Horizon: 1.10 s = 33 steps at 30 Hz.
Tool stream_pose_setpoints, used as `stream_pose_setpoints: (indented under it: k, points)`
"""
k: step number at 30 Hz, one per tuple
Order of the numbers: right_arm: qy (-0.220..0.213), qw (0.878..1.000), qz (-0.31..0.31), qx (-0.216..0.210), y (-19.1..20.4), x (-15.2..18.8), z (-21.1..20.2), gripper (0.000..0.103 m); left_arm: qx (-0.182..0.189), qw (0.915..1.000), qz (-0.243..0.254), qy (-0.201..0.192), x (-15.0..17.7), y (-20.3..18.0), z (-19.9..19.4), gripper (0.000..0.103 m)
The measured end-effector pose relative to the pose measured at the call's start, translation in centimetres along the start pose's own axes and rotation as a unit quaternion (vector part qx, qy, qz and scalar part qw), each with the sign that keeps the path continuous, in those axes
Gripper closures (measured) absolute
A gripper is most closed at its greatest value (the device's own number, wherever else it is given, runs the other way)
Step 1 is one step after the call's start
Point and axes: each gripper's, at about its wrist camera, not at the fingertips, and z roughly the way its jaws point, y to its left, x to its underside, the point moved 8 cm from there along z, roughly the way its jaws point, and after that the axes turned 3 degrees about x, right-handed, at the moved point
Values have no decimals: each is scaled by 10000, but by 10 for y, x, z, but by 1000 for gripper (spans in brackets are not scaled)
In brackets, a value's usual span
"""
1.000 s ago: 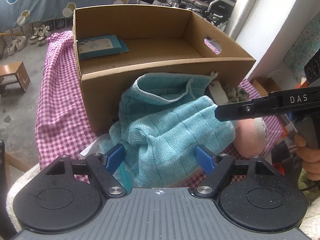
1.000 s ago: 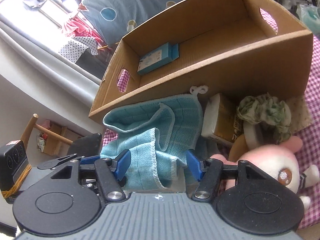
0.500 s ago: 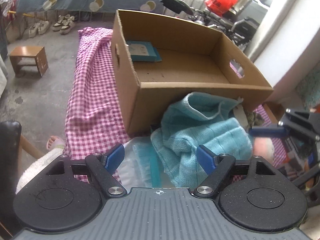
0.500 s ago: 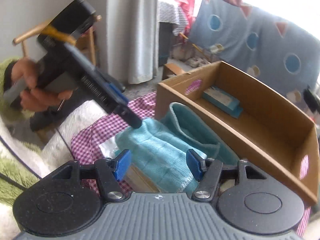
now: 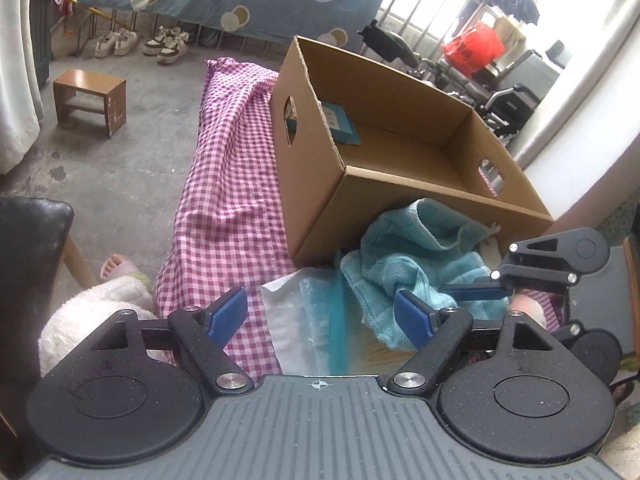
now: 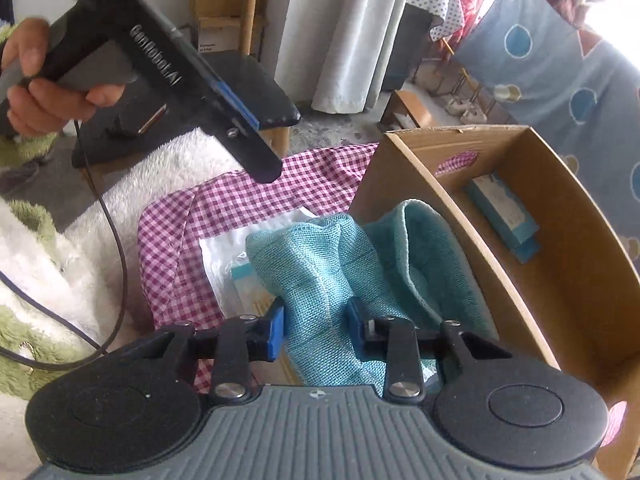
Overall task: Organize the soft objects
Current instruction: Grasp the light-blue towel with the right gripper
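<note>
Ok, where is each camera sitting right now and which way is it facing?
Left wrist: on the left gripper, angled down at the checked cloth and cardboard box; open fingers, right gripper, a foot show.
Right wrist: on the right gripper, whose jaws have just been closing, pads pressing the teal towel; left gripper and hand show.
Shared: towel, box, blue packet, checked cloth.

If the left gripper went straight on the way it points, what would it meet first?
Probably the clear plastic packet lying on the pink checked cloth between the open left gripper fingers; the teal knitted towel lies just right of that line. Depth is uncertain.
</note>
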Motion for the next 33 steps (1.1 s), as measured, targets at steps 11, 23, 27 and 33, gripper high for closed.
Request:
stream_pose_setpoints:
  k: [11,23,27,33]
  points:
    - [354,9705,1478,-1872,-30,-5,-14,87,365,9962,792,-86,10,-29,-10,16]
    - [1550,8790,2255,-3904,-60,-8,27,87,559,9867,1480,373,24,-46,16,13]
    - [1685,8604,2377,-4181,-72,-14,34,86,501,9854,1577,409,20,-42,30,14]
    - [1754,8630,2463,-4047,-91,-18,42,84,510,9854,1561,452,9,-39,43,17]
